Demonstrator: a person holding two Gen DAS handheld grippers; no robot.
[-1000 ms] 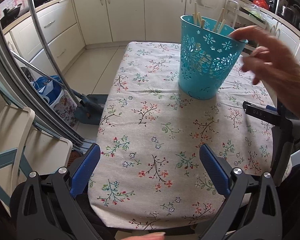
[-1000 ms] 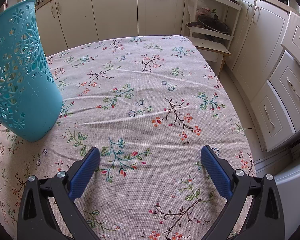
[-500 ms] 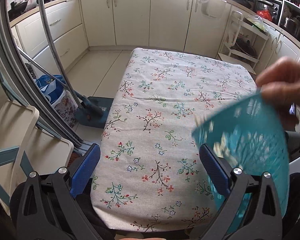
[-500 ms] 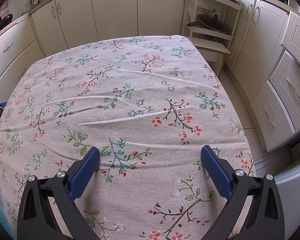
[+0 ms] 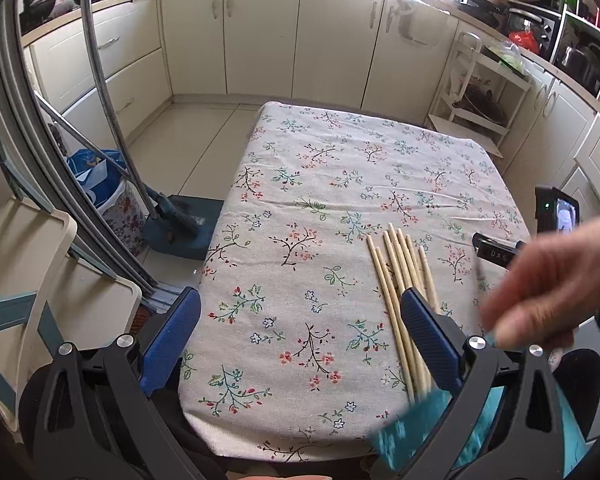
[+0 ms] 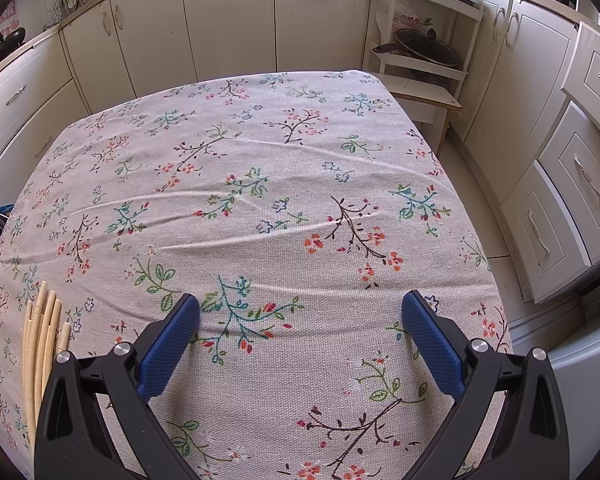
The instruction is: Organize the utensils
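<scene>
A bundle of chopsticks (image 5: 402, 300) lies loose on the table (image 5: 320, 184), just beside the teal basket (image 5: 404, 436) blurred at its near edge, where a bare hand (image 5: 548, 292) hovers. They seem laid out flat for sorting. The left tongs (image 5: 300, 344) and right tongs (image 6: 300, 344) gape wide, gripping nothing.

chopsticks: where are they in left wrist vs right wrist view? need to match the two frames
Left wrist: the chopsticks lie loose on the tablecloth at lower right, partly behind the left gripper's right finger.
Right wrist: the chopsticks sit at the far lower-left edge, left of the right gripper.
Shared landmark: the white rack holding a dark pan past the table's far corner.
</scene>
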